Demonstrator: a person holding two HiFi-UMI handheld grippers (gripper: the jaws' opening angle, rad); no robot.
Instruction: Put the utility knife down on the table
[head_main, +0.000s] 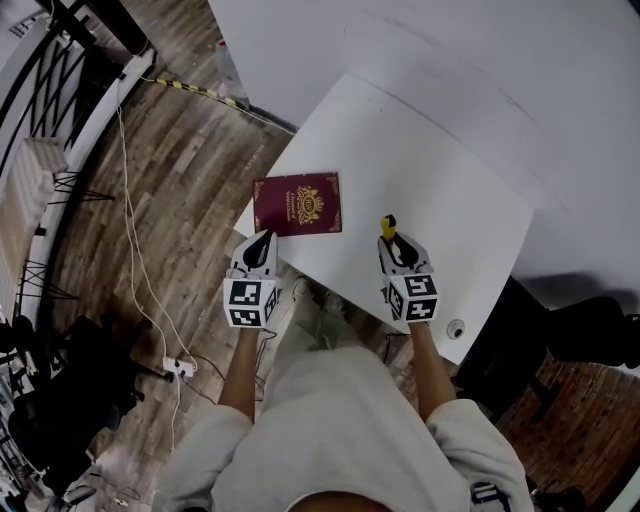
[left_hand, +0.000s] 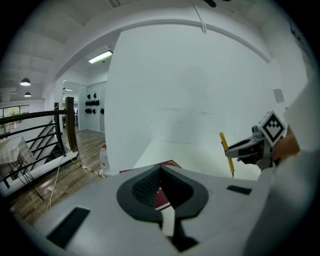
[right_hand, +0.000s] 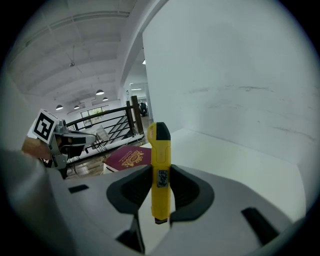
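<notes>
A yellow utility knife (head_main: 388, 224) with a black tip stands upright in my right gripper (head_main: 394, 243), which is shut on its handle over the near part of the white table (head_main: 440, 170). In the right gripper view the knife (right_hand: 160, 150) sticks up between the dark pads of that gripper (right_hand: 160, 175), above the table (right_hand: 235, 155). My left gripper (head_main: 263, 241) hovers at the table's near left edge, its tips together and holding nothing. In the left gripper view those jaws (left_hand: 161, 169) meet at their tips, and the knife (left_hand: 226, 150) shows to the right.
A maroon passport-like booklet (head_main: 298, 204) lies on the table's left side, just beyond the left gripper. White walls border the table behind. Wooden floor with cables and a power strip (head_main: 180, 368) lies left. A dark chair (head_main: 590, 330) stands right, and a small round object (head_main: 456, 328) sits at the near corner.
</notes>
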